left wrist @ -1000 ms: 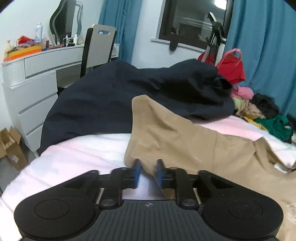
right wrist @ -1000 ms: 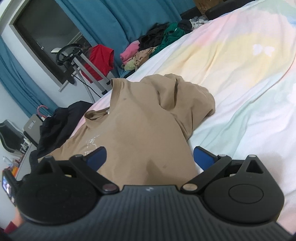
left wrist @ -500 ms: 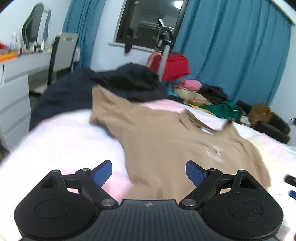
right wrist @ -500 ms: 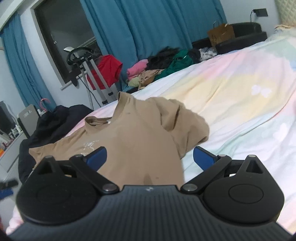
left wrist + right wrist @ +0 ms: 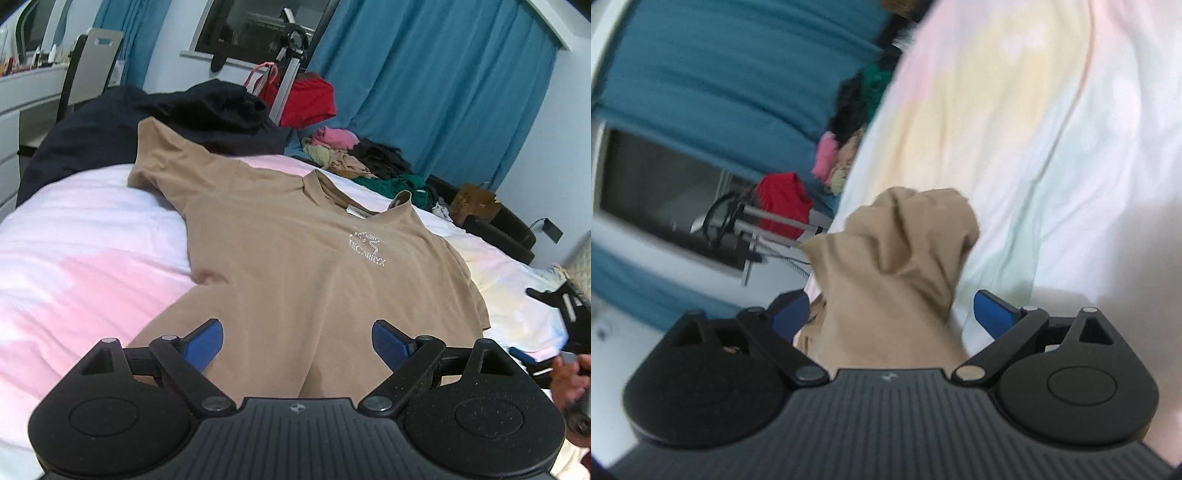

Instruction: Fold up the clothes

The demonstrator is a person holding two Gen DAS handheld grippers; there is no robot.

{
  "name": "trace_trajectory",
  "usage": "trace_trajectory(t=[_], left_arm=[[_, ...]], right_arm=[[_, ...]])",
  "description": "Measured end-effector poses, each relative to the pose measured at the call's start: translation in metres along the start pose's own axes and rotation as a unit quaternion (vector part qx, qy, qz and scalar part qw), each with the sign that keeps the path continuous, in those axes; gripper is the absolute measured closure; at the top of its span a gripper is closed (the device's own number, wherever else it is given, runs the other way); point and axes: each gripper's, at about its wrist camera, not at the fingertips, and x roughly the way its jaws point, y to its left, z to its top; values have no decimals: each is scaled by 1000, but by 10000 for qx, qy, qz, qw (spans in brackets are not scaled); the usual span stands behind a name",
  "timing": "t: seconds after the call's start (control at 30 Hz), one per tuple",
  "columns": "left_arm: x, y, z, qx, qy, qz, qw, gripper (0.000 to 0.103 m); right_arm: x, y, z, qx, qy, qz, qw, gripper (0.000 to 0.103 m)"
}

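A tan T-shirt [image 5: 295,258] with a white chest logo lies spread face up on the pastel bedsheet [image 5: 74,240]. Its left sleeve reaches toward a dark navy garment [image 5: 147,122]. My left gripper [image 5: 297,341] is open over the shirt's lower part, holding nothing. In the right wrist view the shirt's right sleeve [image 5: 905,251] is bunched up on the sheet [image 5: 1052,147]. My right gripper [image 5: 892,314] is open just in front of that bunched sleeve, the view tilted and blurred. The right gripper [image 5: 554,325] also shows at the right edge of the left wrist view, held by a hand.
A heap of mixed clothes [image 5: 354,155] lies at the far bedside by blue curtains [image 5: 424,81]. A red garment [image 5: 306,99] hangs on a metal stand. A white dresser [image 5: 22,96] and chair [image 5: 92,62] stand at the left. A black sofa [image 5: 495,229] sits far right.
My left gripper let go of the shirt's left sleeve, opened, and swung right to face the whole shirt. My right gripper stayed open and tilted sharply toward the bunched right sleeve.
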Motion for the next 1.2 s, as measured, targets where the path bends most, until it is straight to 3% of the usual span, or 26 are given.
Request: trace_trajectory(t=[0.13, 0.27, 0.33, 0.37, 0.5, 0.57, 0.7, 0.8, 0.87, 0.97, 1.0, 1.03, 1.1, 1.2], left_arm=[[6, 6, 3, -305, 37, -215, 9993, 14], [14, 10, 5, -506, 66, -367, 9980, 14], [22, 9, 5, -490, 106, -337, 9982, 14], [27, 9, 4, -495, 151, -305, 9982, 15], [47, 9, 3, -542, 333, -268, 9976, 17], [53, 9, 3, -537, 379, -244, 9975, 17], [59, 7, 2, -477, 405, -214, 9978, 17], [56, 5, 0, -418, 397, -247, 9980, 18], [52, 5, 0, -406, 361, -278, 9981, 18], [47, 5, 0, -408, 301, -303, 9983, 18], [46, 6, 1, -408, 294, -307, 9983, 18], [46, 6, 1, -403, 298, -311, 9983, 18], [46, 6, 0, -393, 307, -319, 9982, 18], [46, 6, 0, -379, 320, -331, 9982, 18]], right_arm=[[35, -17, 10, 377, -35, 64, 9993, 5], [81, -14, 9, 105, 93, 53, 9999, 11], [96, -11, 8, -116, -65, -73, 9999, 28], [100, -11, 9, -181, -191, -102, 9996, 31], [107, -17, 17, -291, -596, -254, 9975, 89], [100, -19, 20, -363, -864, -307, 9951, 90], [68, -23, 18, -119, -1509, -18, 9885, 94], [51, -25, 15, 49, -1793, 89, 9837, 94], [46, -30, 14, 192, -1797, 187, 9833, 93], [47, -43, 14, 715, -1640, 659, 9817, 89], [50, -46, 14, 846, -1521, 739, 9820, 77], [54, -48, 15, 976, -1402, 820, 9819, 53], [60, -49, 16, 1119, -1248, 992, 9808, 25], [71, -44, 19, 947, -1202, 1093, 9822, 23]])
